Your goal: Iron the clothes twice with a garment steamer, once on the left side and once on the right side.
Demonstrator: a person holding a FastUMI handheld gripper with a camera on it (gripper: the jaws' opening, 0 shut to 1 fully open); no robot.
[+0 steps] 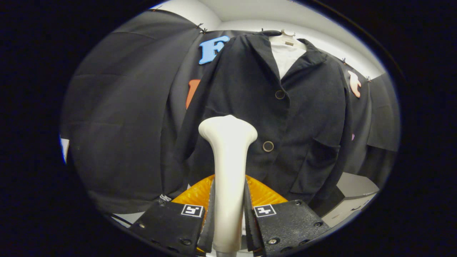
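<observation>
Clamping steamer [228, 157] between gripper [228, 210] fingers | black jacket [285, 121] beyond | no legible writing

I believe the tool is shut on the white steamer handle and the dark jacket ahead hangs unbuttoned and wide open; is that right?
One thing is wrong: the jacket is buttoned shut at the front, open at the collar alone, over a white shirt. The tool is indeed shut on the steamer handle, as the gripper view shows.
</observation>
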